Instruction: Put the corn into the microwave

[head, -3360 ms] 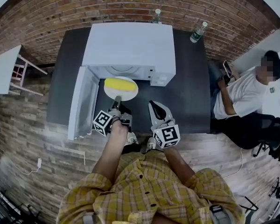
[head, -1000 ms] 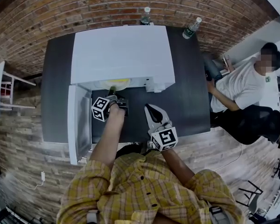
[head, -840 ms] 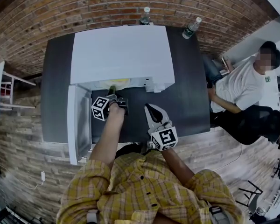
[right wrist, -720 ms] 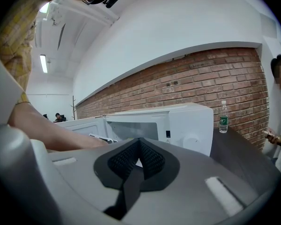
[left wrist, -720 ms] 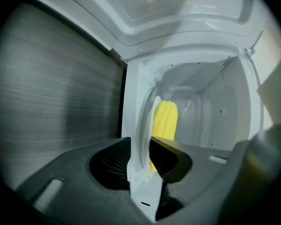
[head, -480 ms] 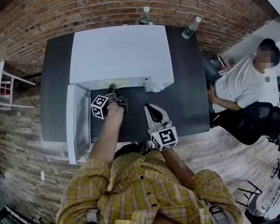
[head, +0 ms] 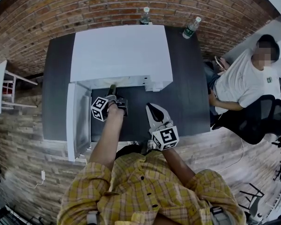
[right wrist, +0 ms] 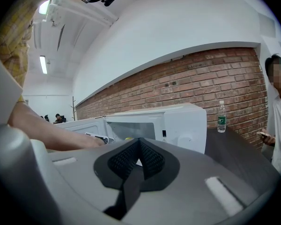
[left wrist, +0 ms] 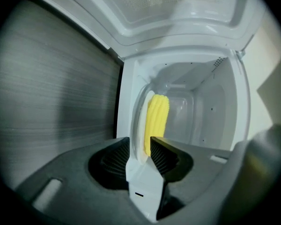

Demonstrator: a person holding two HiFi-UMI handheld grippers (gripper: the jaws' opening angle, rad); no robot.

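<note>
Left gripper point(left wrist: 140, 144), jaws just opened, loosely straddles the plate point(left wrist: 143, 111) carrying corn point(left wrist: 158, 118) at the microwave point(head: 122, 55)'s front edge; right gripper point(right wrist: 139, 146) clenched, empty.

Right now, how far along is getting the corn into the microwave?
Done: the door is open and the corn on its plate sits inside the microwave. In hand: the left gripper has just been opening its jaws, the plate's rim loose between them. Left: draw the gripper out and probably shut the door.
</note>
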